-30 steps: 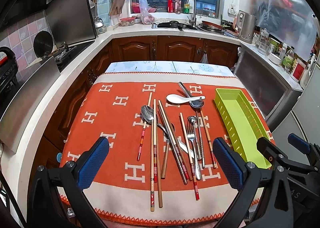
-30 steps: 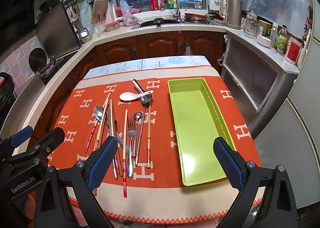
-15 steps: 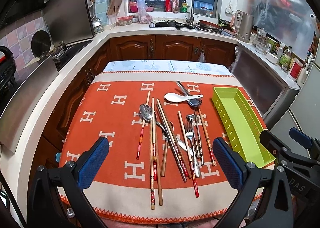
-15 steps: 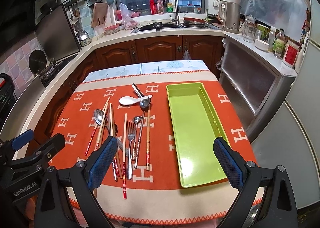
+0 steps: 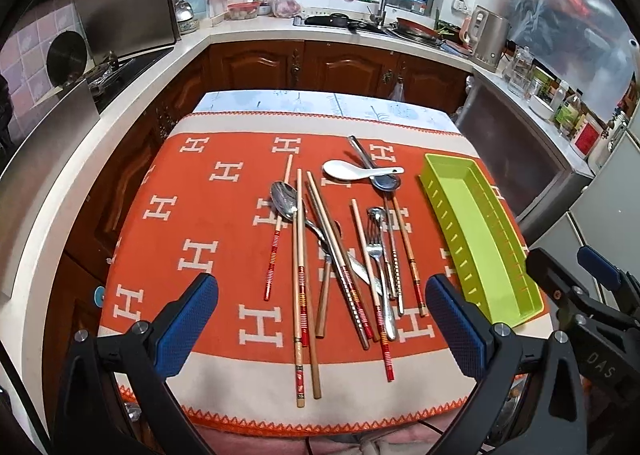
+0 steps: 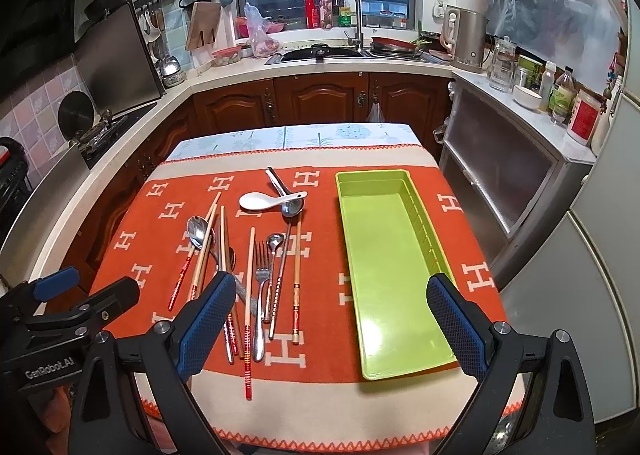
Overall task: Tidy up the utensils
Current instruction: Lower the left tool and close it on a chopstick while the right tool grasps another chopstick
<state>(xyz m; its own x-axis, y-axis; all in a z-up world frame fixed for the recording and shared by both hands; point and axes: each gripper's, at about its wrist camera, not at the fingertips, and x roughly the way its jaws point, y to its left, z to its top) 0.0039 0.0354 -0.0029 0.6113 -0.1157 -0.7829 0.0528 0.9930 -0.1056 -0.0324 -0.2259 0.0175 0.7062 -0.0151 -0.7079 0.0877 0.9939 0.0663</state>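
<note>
Landmark: a green tray [image 6: 384, 255], long and narrow, lying on the orange cloth [image 5: 208, 223] that covers the table; nothing lies in it.
Utensils: all in a loose heap on the cloth, just to the tray's left, none touching it.
White spoon [image 6: 264, 200]: at the far end of the heap, near the tray's far left corner, its handle resting across a steel ladle [image 6: 289, 204].
Fork [image 6: 262, 275]: beside the tray's middle stretch, tines pointing away, lying among the chopsticks [image 5: 301, 275].
Large steel spoon [image 5: 283, 202]: farthest of the metal pieces from the tray, with a chopstick crossing it.
Small steel spoon [image 6: 275, 242]: between the fork and the tray.
Left gripper [image 5: 320, 319]: jaws spread wide, nothing between them, held over the near edge of the cloth, left of the tray's near end.
Right gripper [image 6: 332, 319]: also spread wide and empty, poised above the tray's near end.
</note>
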